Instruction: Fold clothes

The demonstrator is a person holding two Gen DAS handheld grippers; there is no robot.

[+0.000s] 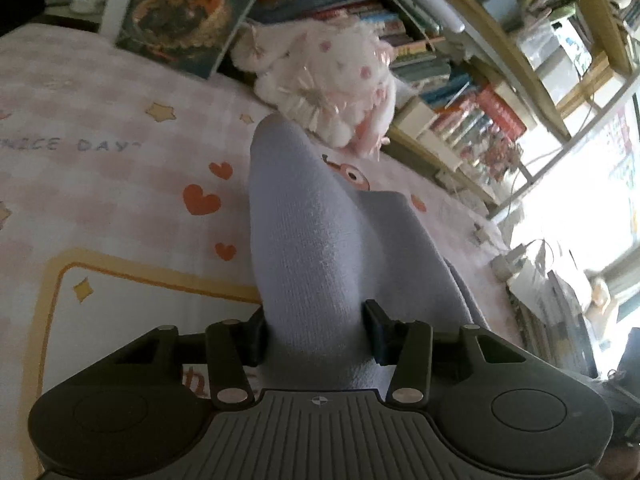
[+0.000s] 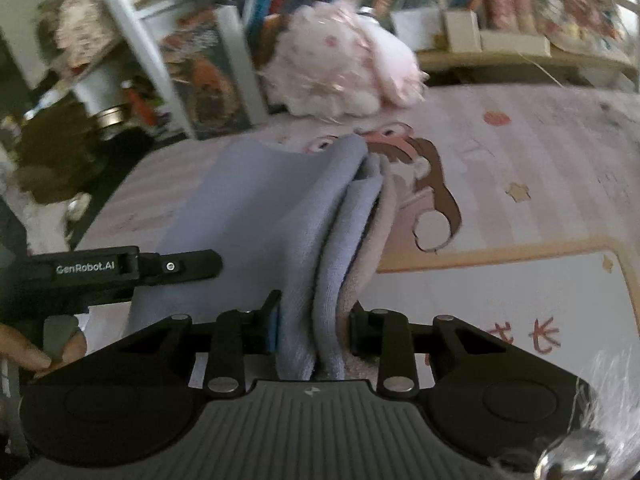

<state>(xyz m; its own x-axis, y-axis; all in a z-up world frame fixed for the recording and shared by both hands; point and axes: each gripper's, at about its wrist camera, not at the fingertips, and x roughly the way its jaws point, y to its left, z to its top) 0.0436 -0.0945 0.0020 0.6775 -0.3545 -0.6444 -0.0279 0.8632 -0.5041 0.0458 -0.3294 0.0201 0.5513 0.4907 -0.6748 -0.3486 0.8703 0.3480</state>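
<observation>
Cloth (image 1: 308, 240) hangs bunched between both grippers, left gripper (image 1: 316, 330) and right gripper (image 2: 314, 326) each clamped on it above the bedsheet (image 1: 120, 184).

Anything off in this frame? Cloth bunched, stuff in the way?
Mostly fine. Both grippers are shut on the lavender garment: left gripper, right gripper. The right one pinches several bunched layers, including a pinkish layer, so the fold edge looks uneven. A fluffy plush toy sits on the bedsheet just beyond the garment.
</observation>
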